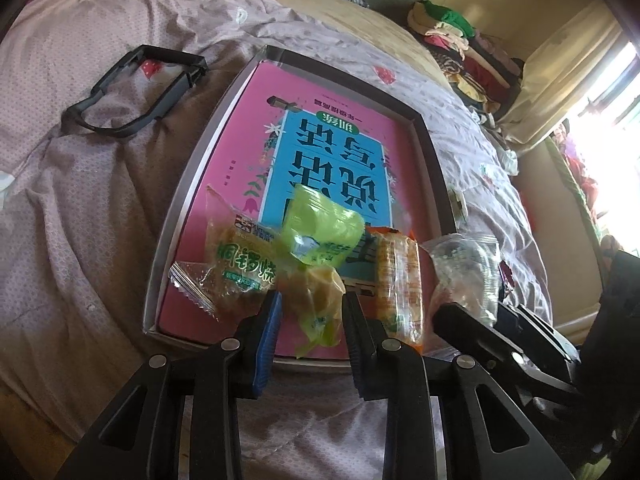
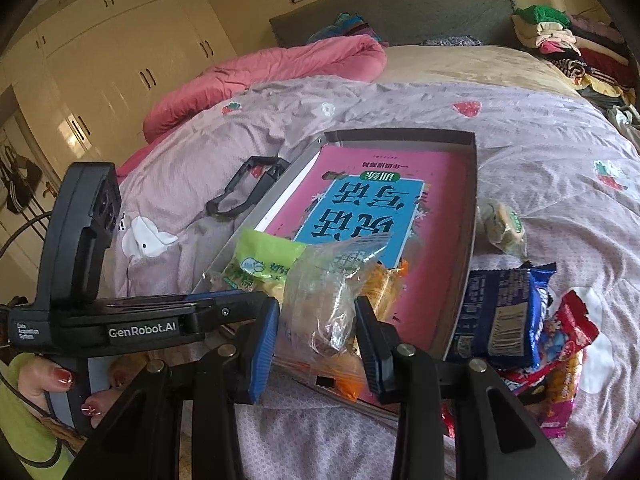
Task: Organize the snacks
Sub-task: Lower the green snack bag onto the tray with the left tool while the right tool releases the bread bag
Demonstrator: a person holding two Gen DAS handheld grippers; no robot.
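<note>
We had the left gripper [image 1: 310, 304] pinching a green-and-yellow snack packet [image 1: 320, 236] by its lower crimped end, above the near edge of the shallow box [image 1: 192, 184] on the bed [image 1: 80, 200]. The right gripper [image 2: 316, 320] had its fingers closed against a clear zip bag of snacks [image 2: 320, 296], held at that same near edge, toward its right corner. We judged both loads light, soft and crinkly, with slick film that could slide between the pads, and contents that might crush if squeezed hard; the sealed end or a gathered fold seemed the safest place to hold them. Inside the box lay one pink book [image 1: 332, 140], covering the floor. On it, along the near edge, we counted two more packets: one clear packet with green lettering [image 1: 236, 264] at the left and one orange packet [image 1: 400, 280] toward the right. Outside the box's right edge we counted one round wrapped cake [image 2: 502, 224], one blue packet [image 2: 504, 312] and a red packet [image 2: 568, 328] in a small heap whose total we could not tell. One black frame [image 1: 140, 88] lay off the left edge.
</note>
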